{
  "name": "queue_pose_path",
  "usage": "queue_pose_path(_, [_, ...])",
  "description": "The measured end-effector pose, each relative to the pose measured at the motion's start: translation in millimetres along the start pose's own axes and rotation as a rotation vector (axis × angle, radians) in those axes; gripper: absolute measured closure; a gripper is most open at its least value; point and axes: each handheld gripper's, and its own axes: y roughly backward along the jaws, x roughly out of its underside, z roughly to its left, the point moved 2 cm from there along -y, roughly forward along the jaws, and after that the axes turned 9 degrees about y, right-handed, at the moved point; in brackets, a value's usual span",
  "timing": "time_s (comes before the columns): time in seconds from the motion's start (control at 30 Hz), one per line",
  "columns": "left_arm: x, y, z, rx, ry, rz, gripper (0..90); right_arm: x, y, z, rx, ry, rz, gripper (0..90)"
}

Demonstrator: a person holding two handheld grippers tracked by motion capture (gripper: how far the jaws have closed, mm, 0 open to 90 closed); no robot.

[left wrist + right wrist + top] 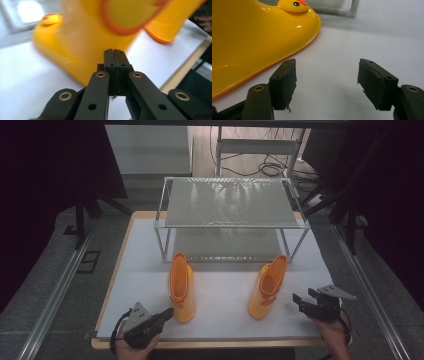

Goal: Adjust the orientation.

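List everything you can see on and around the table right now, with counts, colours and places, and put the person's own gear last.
Glossy yellow plastic rain boots with orange trim: 2; left boot and right boot stand on the white tabletop in front of the rack; a small duck head decorates one.
Two-tier metal-framed shelf rack with grey panels: 1, at the table's far side.
White tabletop with wooden edge: 1.
Black cables: several, on the floor beyond the table.
Left gripper: black, jaws shut, close to the left boot.
Right gripper: black, jaws open, beside the right boot.
Hands: 2, at the near edge.
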Motion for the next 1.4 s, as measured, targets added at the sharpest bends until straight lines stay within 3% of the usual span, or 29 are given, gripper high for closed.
queue_pose_path(0.07, [-1.4, 6.3, 1.4, 0.054, 0.016, -0.021, 89.6, 0.3, -0.8, -0.3, 0.002, -0.002, 0.000, 31.0])
queue_pose_path(0.1, [0.2, 4.7, -11.2, 0.078, -0.017, -0.011, 89.6, 0.4, -0.9, -0.5, 0.003, -0.004, 0.001, 31.0])
queue_pose_path(0.13, [0.2, 4.7, -11.2, 0.078, -0.017, -0.011, 89.5, 0.4, -1.1, -0.6, 0.003, -0.006, 0.002, 31.0])
queue_pose_path(0.2, [3.5, -5.0, -26.3, 0.089, -0.055, 0.015, 89.5, 0.4, -1.5, -0.8, 0.005, -0.006, 0.002, 31.0])
queue_pose_path(0.37, [3.2, -39.3, -51.6, 0.054, -0.095, 0.032, 89.9, 0.8, -0.7, 0.4, 0.003, -0.002, 0.002, 31.0])
queue_pose_path(0.5, [-0.1, -53.4, -57.8, 0.017, -0.116, 0.023, 89.9, 1.0, -1.0, -0.6, 0.002, -0.005, 0.002, 30.9])
queue_pose_path(0.53, [-2.5, -59.9, -59.3, -0.015, -0.123, 0.010, 90.0, 1.6, -1.5, -1.3, 0.001, -0.006, 0.003, 31.0])
queue_pose_path(0.63, [-4.5, -64.2, -56.0, -0.058, -0.119, 0.005, 90.0, 2.2, -1.1, -1.9, 0.002, -0.004, 0.004, 31.0])
queue_pose_path(0.77, [-3.1, -61.4, -53.1, -0.071, -0.120, 0.006, 90.0, 2.1, -0.5, -2.5, 0.003, -0.005, 0.003, 31.0])
queue_pose_path(1.1, [1.0, -31.7, -24.9, -0.086, -0.071, -0.003, 90.0, 2.7, -1.3, -3.6, 0.004, -0.011, 0.004, 30.9])
queue_pose_path(1.4, [0.0, -15.1, -2.0, -0.106, -0.027, -0.012, 90.0, 3.3, -1.7, -4.0, 0.002, -0.013, 0.011, 30.8])
